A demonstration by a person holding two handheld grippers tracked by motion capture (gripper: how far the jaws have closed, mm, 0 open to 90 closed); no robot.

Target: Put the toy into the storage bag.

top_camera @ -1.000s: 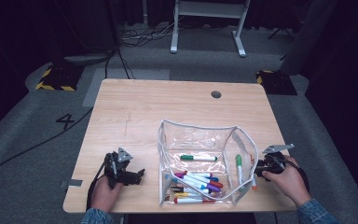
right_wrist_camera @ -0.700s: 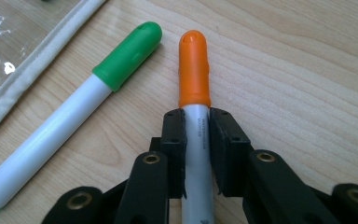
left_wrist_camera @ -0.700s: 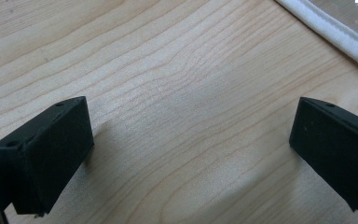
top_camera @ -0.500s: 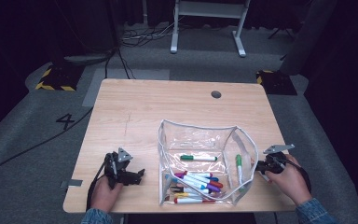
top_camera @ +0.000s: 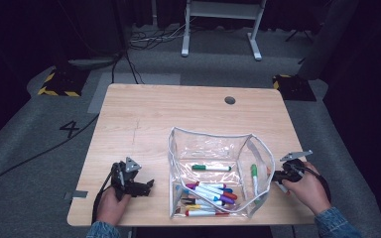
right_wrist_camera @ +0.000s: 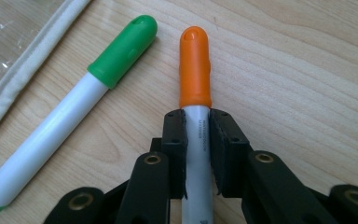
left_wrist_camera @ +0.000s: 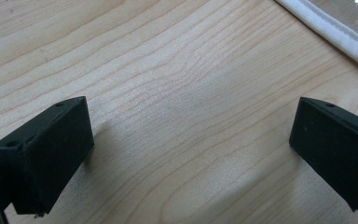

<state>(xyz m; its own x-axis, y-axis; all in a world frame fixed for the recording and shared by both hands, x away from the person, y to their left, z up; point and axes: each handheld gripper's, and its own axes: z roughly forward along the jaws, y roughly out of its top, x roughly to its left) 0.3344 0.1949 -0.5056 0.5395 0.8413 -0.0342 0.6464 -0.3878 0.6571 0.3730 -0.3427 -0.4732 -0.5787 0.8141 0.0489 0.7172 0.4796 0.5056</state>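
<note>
The right gripper [right_wrist_camera: 197,140] is clamped on the white barrel of an orange-capped marker [right_wrist_camera: 196,74], just behind the cap, which sticks out past the tips. The marker lies flat on the table [top_camera: 144,114] near its right edge, just outside the right wall of the clear pouch [top_camera: 213,144]. A green-capped marker [right_wrist_camera: 74,102] lies just beside it, between it and the pouch's white rim. A second ago these jaws stood wide; they have just been closing onto the marker. The left gripper [left_wrist_camera: 191,144] rests by the table's near left corner, jaws apart over bare wood, unchanged.
</note>
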